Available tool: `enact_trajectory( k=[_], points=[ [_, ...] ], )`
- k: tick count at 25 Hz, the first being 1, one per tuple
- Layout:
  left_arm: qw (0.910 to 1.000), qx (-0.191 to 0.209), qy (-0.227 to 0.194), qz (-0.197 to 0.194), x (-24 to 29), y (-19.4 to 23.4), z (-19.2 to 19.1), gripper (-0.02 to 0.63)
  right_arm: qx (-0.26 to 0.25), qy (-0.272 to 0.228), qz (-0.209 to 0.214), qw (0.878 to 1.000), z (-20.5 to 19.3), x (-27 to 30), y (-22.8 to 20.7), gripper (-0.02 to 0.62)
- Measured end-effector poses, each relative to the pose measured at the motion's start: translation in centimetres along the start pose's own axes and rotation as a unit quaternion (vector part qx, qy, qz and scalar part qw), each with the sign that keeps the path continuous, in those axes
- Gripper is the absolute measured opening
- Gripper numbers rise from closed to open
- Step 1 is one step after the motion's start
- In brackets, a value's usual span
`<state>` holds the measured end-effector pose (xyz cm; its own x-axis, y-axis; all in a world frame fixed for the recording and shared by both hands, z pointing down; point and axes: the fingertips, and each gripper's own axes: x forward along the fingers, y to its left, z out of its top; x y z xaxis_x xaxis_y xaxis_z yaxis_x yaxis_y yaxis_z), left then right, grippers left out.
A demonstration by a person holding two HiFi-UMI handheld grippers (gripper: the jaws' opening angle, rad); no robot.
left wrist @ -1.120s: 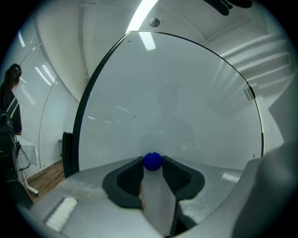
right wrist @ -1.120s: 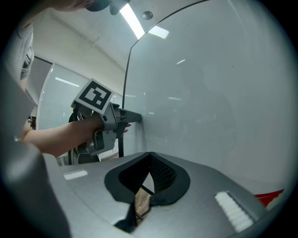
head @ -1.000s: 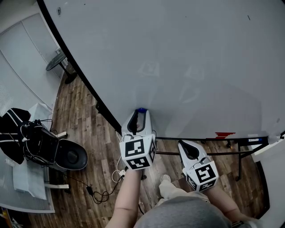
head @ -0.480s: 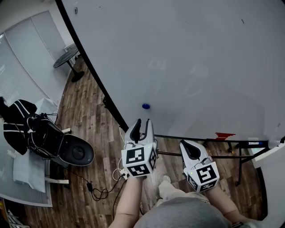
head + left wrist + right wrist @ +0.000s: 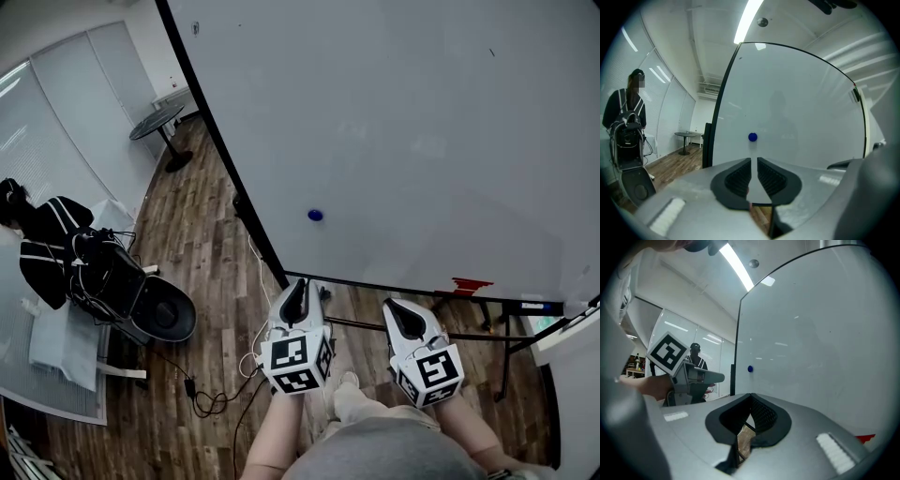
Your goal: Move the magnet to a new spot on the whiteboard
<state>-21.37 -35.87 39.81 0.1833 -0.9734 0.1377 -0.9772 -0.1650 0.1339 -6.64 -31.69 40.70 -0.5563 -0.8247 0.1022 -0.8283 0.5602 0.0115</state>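
- The small round blue magnet sticks on the large white whiteboard, low and near its left edge, and nothing touches it.
- It lies straight ahead of the left gripper, well apart. The right gripper is farther.
- Both grippers point about level at the board. The left jaws have just been closing to a narrow gap, with nothing between them. The right jaws are together and empty.
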Motion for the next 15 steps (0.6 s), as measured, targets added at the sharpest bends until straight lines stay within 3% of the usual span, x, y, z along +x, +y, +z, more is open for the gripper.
enact_trajectory(
  k=[6, 15],
  points=[
    [0.9997, -0.018, 0.010, 0.014, -3.1, -0.6, -2.3, 0.005, -0.005, -0.003, 0.015, 1.000, -0.3, -1.4, 1.2, 0.000],
    [0.9993, -0.027, 0.026, 0.006, -7.8, -1.5, -4.0, 0.005, -0.001, -0.003, 0.031, 1.000, -0.1, -3.4, 3.2, 0.000]
  ],
)
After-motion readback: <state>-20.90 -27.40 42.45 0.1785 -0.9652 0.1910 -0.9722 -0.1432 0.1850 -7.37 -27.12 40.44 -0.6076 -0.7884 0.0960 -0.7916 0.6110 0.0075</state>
